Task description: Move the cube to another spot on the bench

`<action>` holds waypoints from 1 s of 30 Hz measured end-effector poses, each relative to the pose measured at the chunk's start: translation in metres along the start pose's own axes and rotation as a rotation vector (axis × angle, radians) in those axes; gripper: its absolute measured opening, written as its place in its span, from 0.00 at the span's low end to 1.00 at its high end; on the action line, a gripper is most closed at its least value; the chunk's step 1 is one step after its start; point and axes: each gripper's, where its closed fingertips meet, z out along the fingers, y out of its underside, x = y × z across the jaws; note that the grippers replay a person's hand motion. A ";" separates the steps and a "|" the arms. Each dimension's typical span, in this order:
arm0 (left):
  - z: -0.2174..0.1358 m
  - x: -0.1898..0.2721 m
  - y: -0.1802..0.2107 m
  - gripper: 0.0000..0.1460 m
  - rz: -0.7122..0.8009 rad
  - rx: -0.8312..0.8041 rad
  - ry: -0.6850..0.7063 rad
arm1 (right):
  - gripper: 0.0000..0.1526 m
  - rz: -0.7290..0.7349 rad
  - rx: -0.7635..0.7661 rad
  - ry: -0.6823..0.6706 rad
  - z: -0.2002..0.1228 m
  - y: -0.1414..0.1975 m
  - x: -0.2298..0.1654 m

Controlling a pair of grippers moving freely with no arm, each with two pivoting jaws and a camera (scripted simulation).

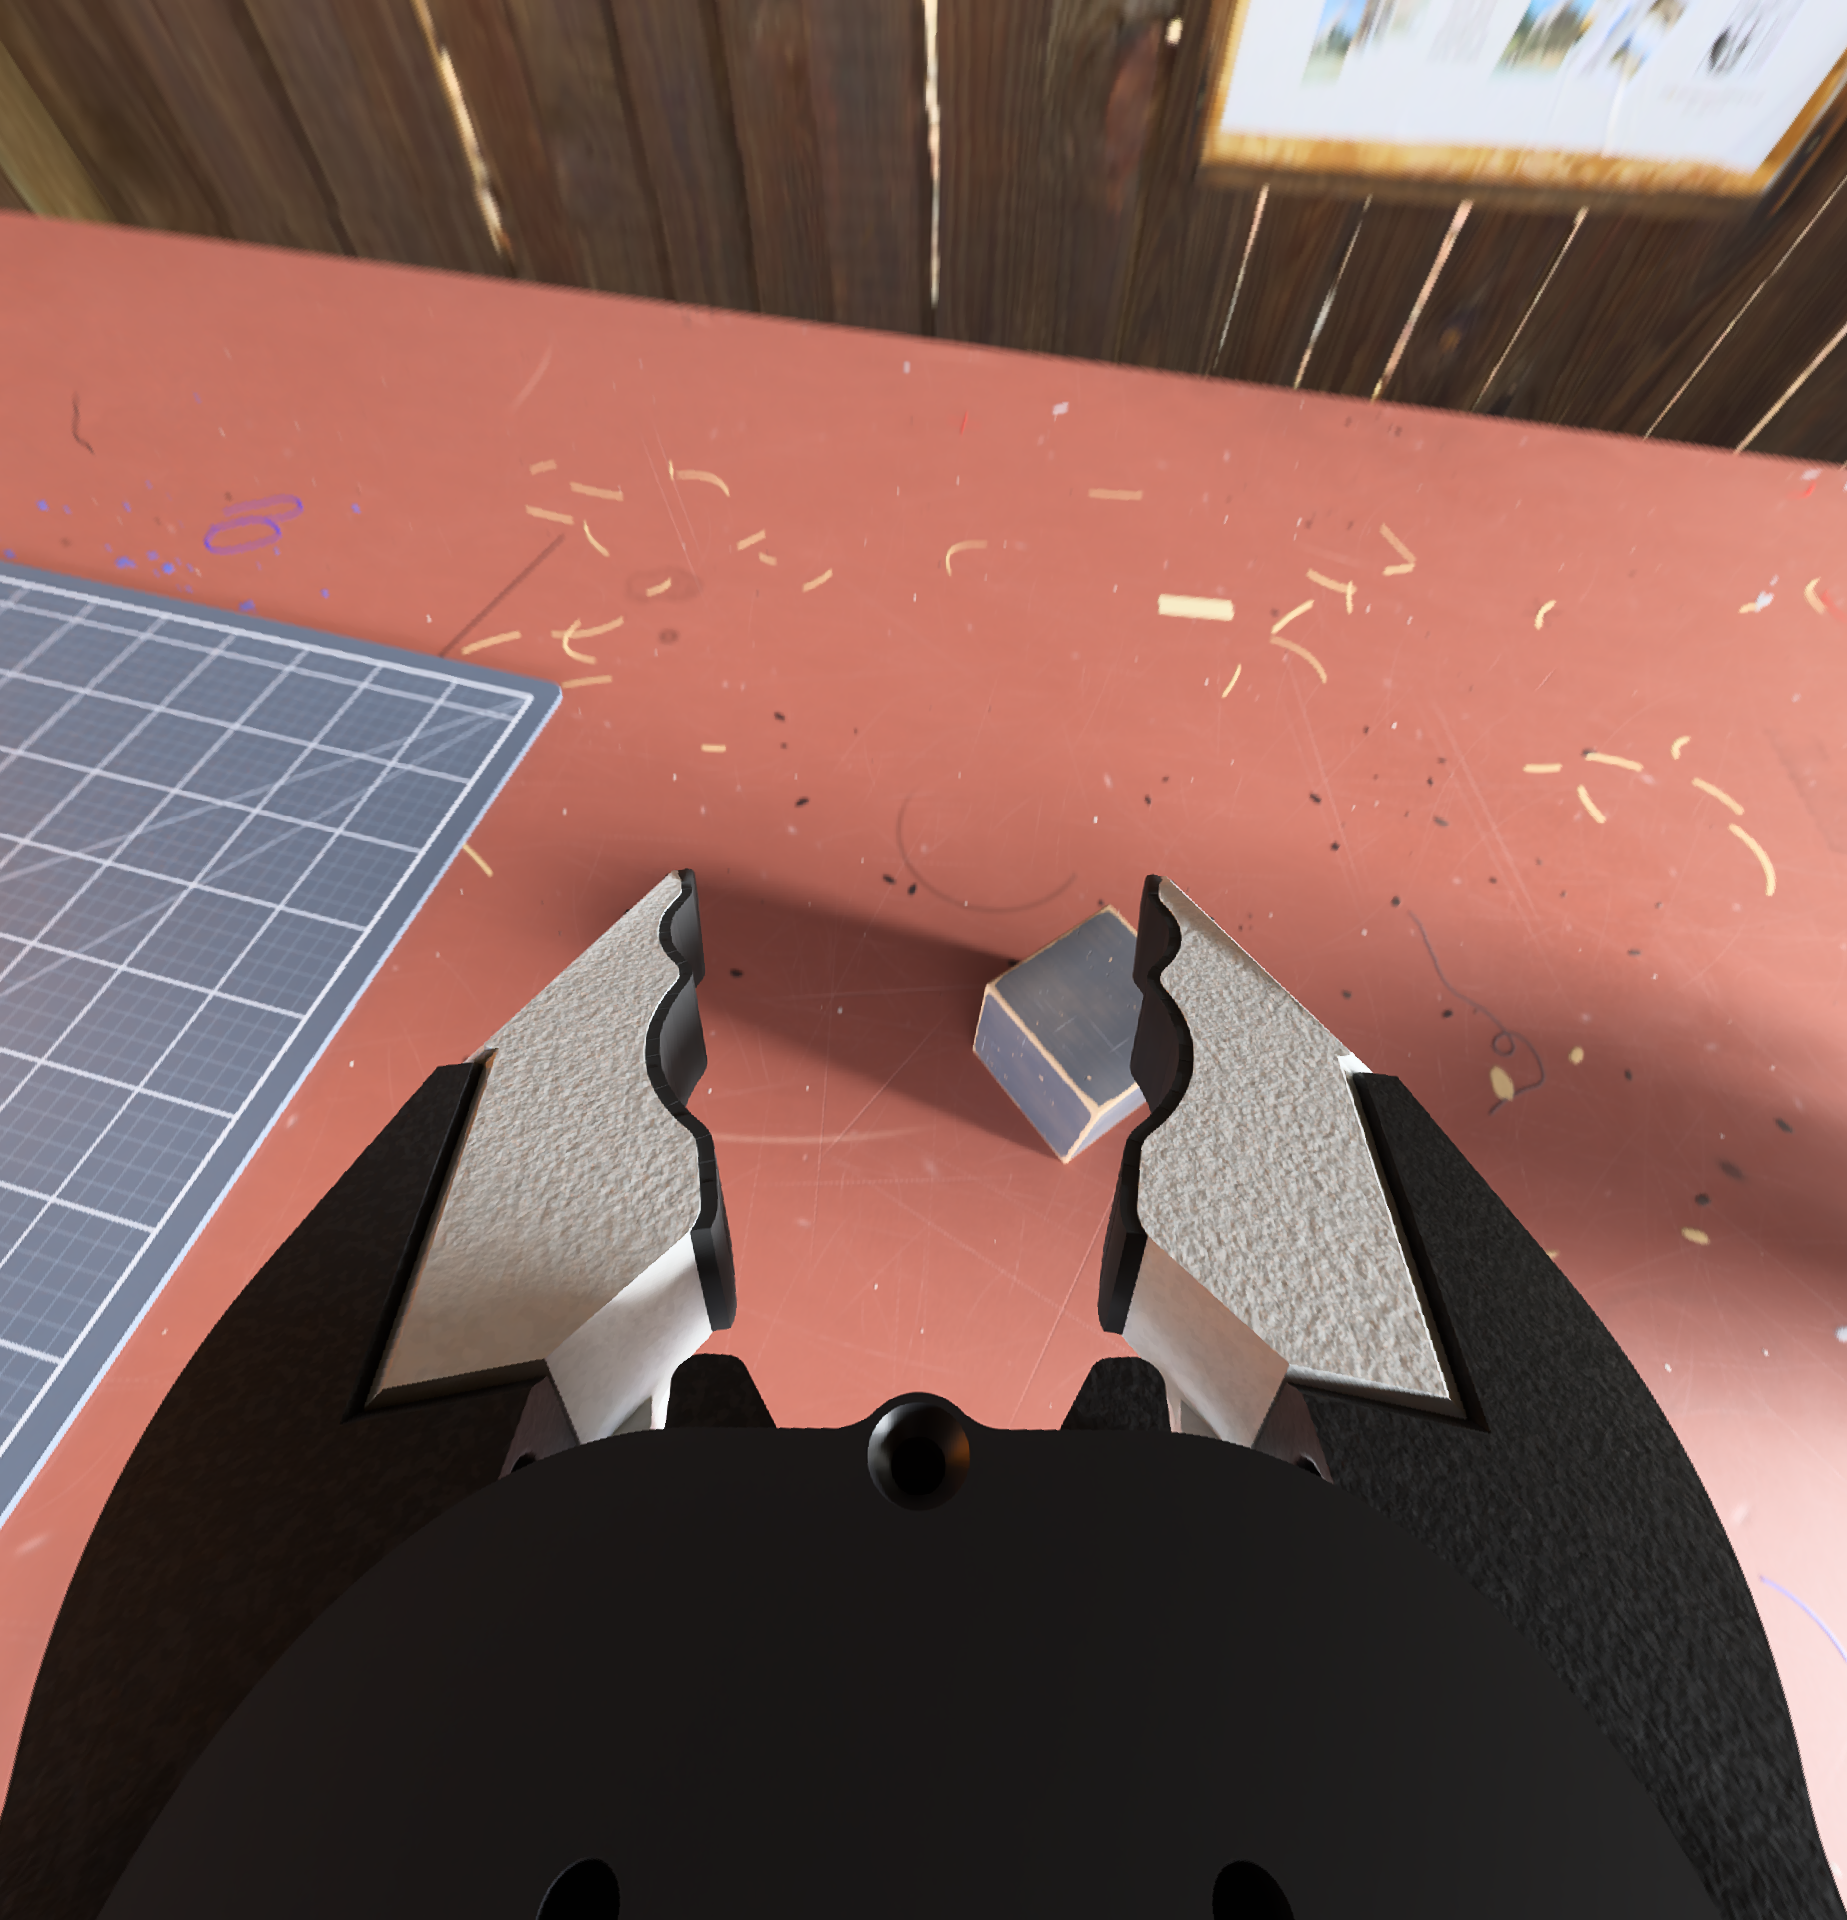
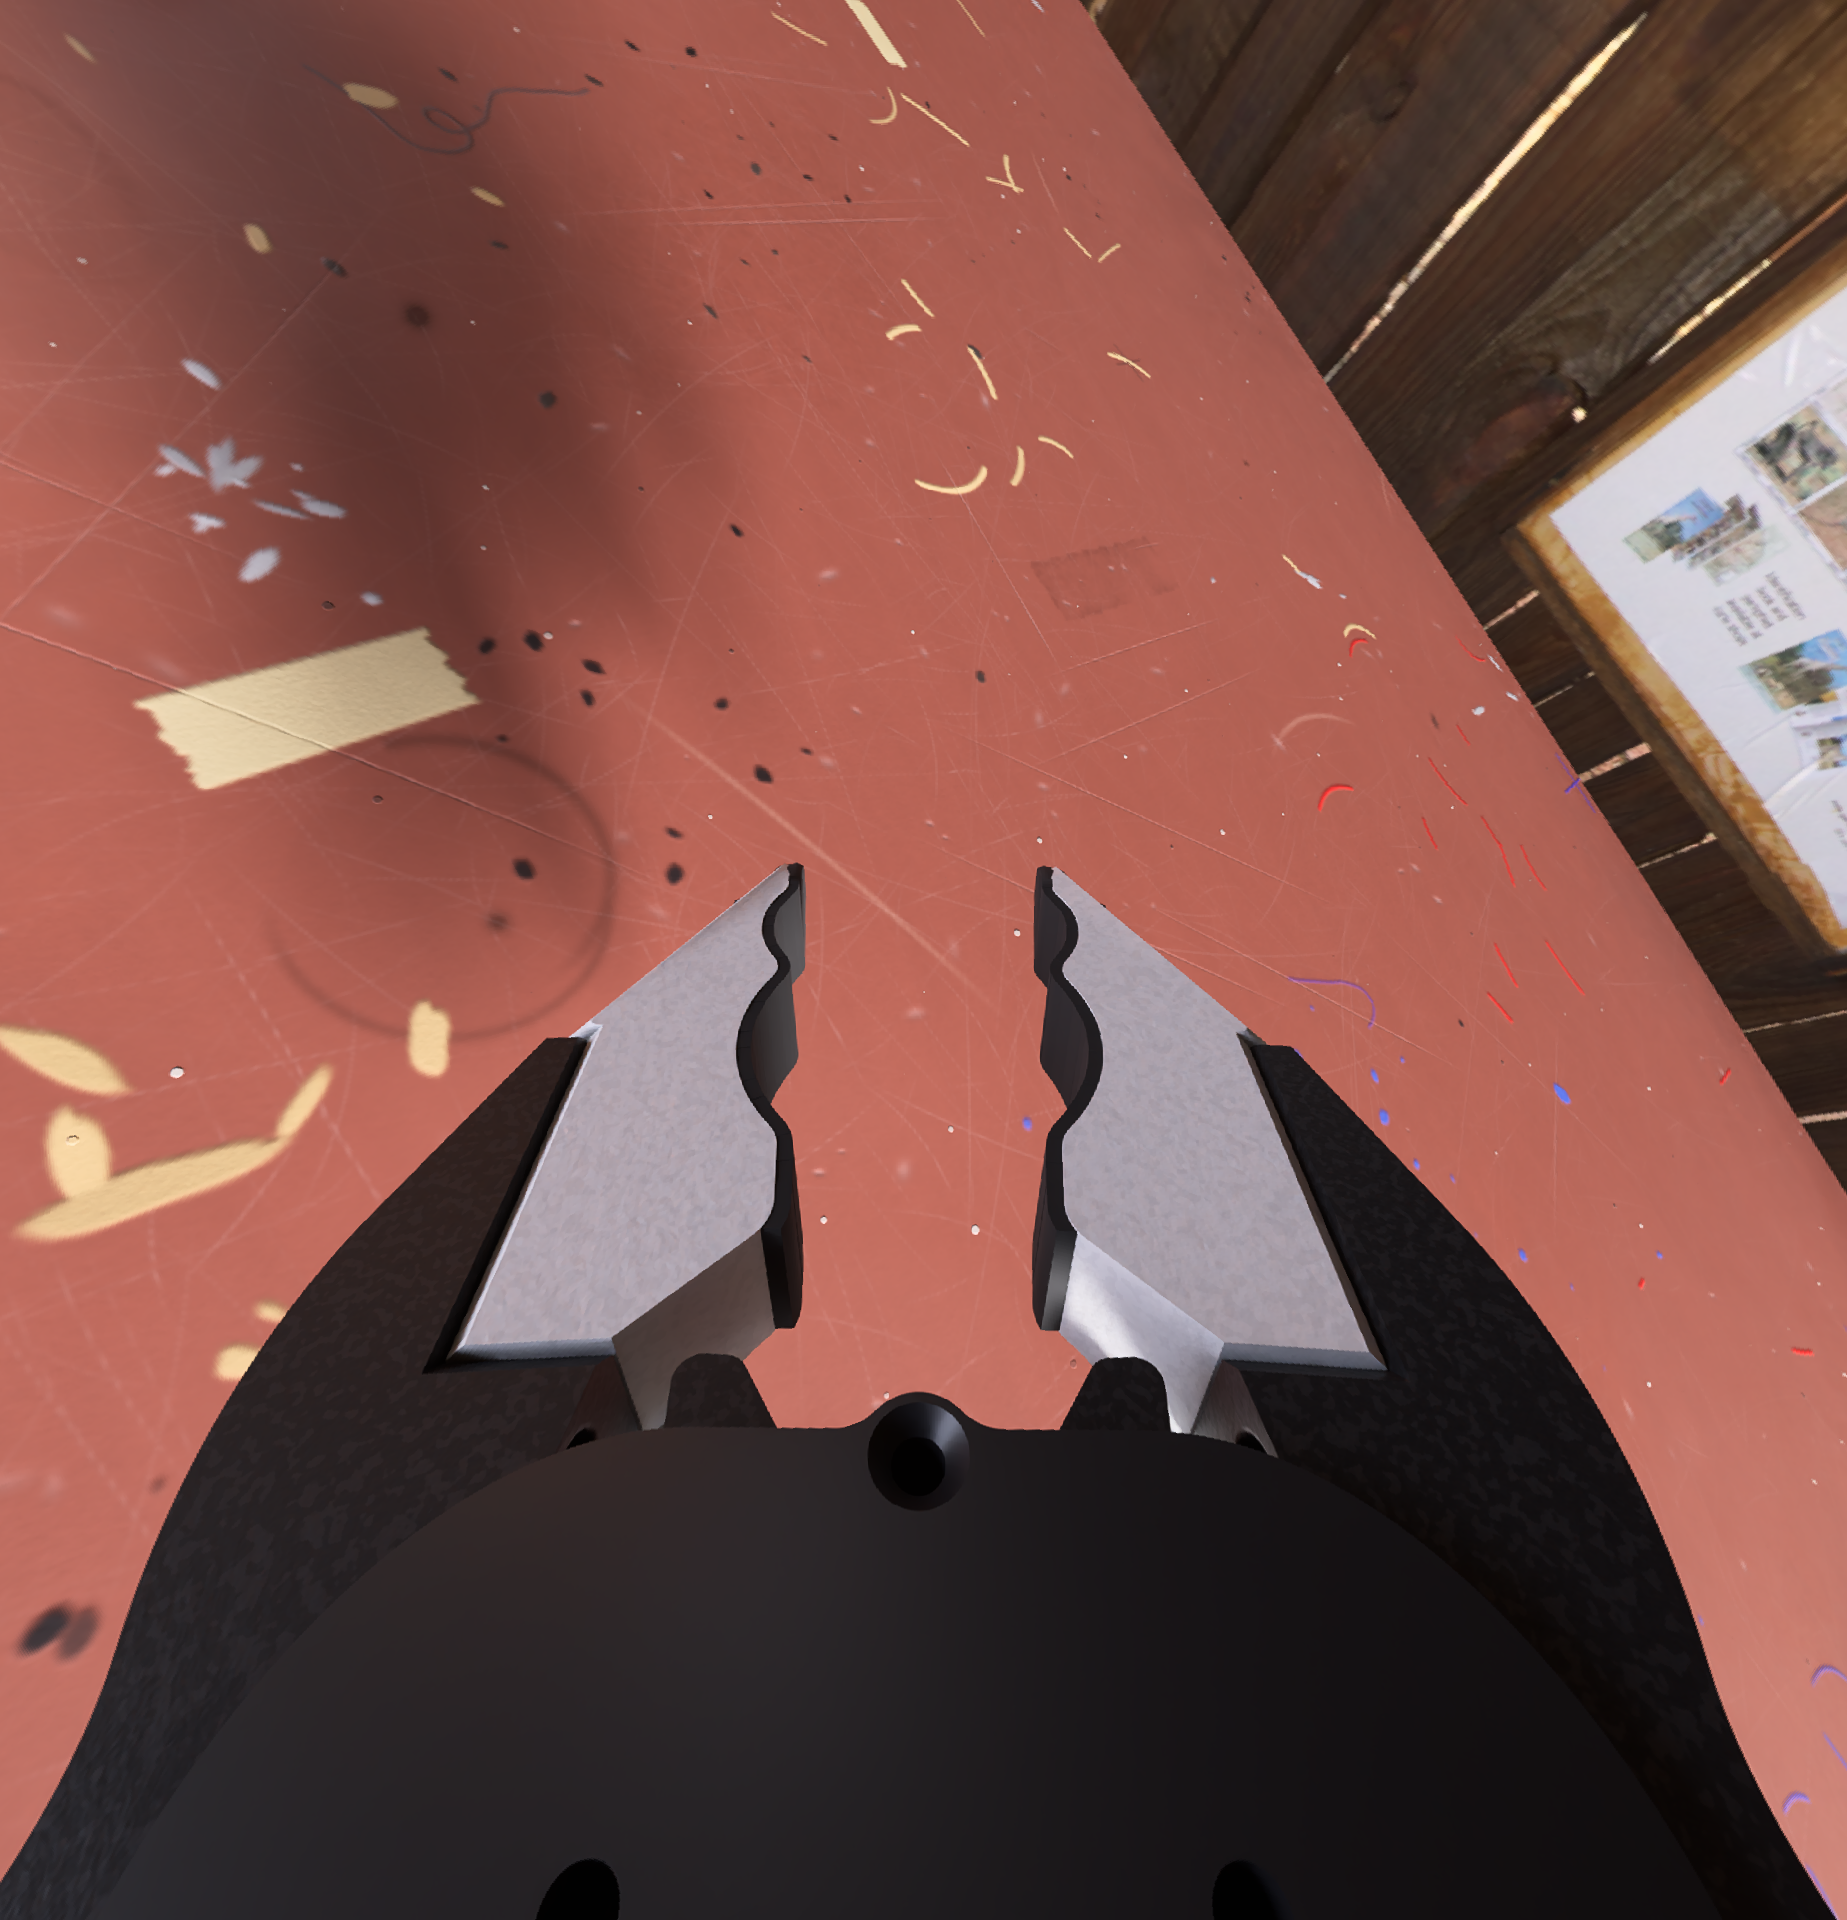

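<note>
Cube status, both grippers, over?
Left gripper open, empty. Cube on bench, off-centre by its right finger. Right gripper open, idle. Path clear.

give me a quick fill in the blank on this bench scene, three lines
1. The left tool is ____, with nothing between its fingers.
2. The cube rests on the ____ bench.
3. The gridded cutting mat lies to the ____ of the cube in the left wrist view.

Missing words: open; red; left
</note>
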 end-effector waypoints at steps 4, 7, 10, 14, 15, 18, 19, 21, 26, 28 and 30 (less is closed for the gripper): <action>0.020 -0.002 0.021 0.56 0.034 -0.161 0.000 | 0.29 0.003 0.008 0.006 -0.002 -0.001 0.001; 0.026 0.031 0.036 0.51 0.103 -0.235 0.170 | 0.29 0.014 0.010 0.008 -0.002 -0.001 0.004; 0.027 0.055 0.049 0.49 0.165 -0.316 0.347 | 0.29 0.018 0.007 0.004 -0.002 0.001 0.004; 0.026 0.064 0.046 0.48 0.282 -0.325 0.497 | 0.29 0.006 0.007 0.002 -0.002 0.000 0.002; 0.024 0.070 0.044 0.48 0.294 -0.318 0.573 | 0.29 0.003 0.009 0.003 -0.002 -0.001 0.002; 0.025 0.072 0.042 0.49 0.372 -0.327 0.666 | 0.29 -0.002 0.010 0.003 -0.002 -0.001 0.001; 0.027 0.070 0.044 0.50 0.414 -0.348 0.662 | 0.29 -0.003 0.009 0.002 -0.002 -0.001 0.001; 0.032 0.065 0.049 0.50 0.490 -0.403 0.643 | 0.29 -0.004 0.007 -0.001 -0.002 0.000 0.000; 0.040 0.067 0.054 0.53 0.606 -0.471 0.645 | 0.29 -0.004 0.015 -0.003 -0.002 -0.001 0.000; 0.047 0.064 0.065 0.54 0.676 -0.520 0.616 | 0.29 -0.002 0.017 -0.008 -0.001 -0.001 0.000; 0.056 0.057 0.081 0.54 0.741 -0.590 0.558 | 0.29 -0.005 0.015 -0.013 -0.001 -0.001 -0.002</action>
